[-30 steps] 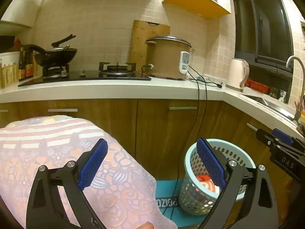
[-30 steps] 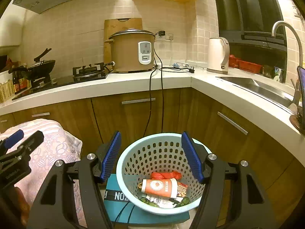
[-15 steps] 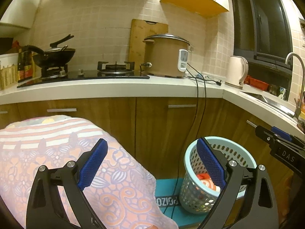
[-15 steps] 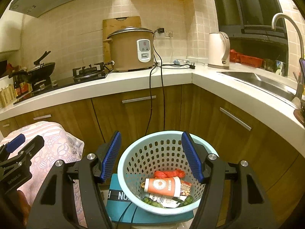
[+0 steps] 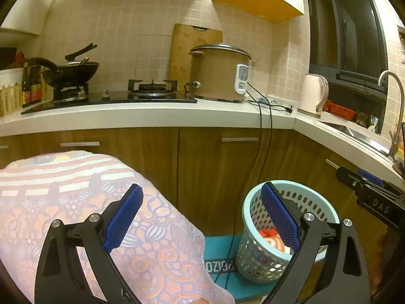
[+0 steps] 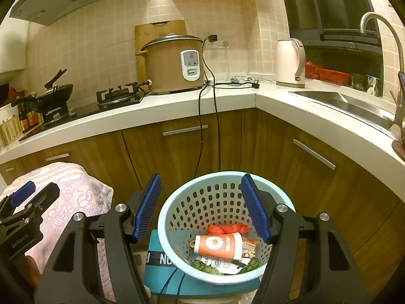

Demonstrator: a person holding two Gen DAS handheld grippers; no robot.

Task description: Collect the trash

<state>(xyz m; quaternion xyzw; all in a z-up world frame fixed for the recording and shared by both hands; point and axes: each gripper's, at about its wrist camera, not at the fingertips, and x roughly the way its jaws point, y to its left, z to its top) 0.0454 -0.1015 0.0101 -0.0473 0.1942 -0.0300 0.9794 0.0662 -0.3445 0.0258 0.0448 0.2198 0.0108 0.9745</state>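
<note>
Right tool (image 6: 201,209) gapes empty above the basket (image 6: 177,210) rim.

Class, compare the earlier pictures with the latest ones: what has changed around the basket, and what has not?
Nothing taken or released. Both grippers, left and right, stay open and empty. The basket keeps its cup and wrappers; only the right view creeps slightly nearer.

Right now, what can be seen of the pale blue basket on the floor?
The basket is a round, pale blue bin of perforated plastic, upright and open-topped, standing on a teal mat before the wooden cabinets. Inside lie an orange-and-white paper cup on its side, something crumpled and red, wrappers and green scraps. Neither gripper touches it.
</note>
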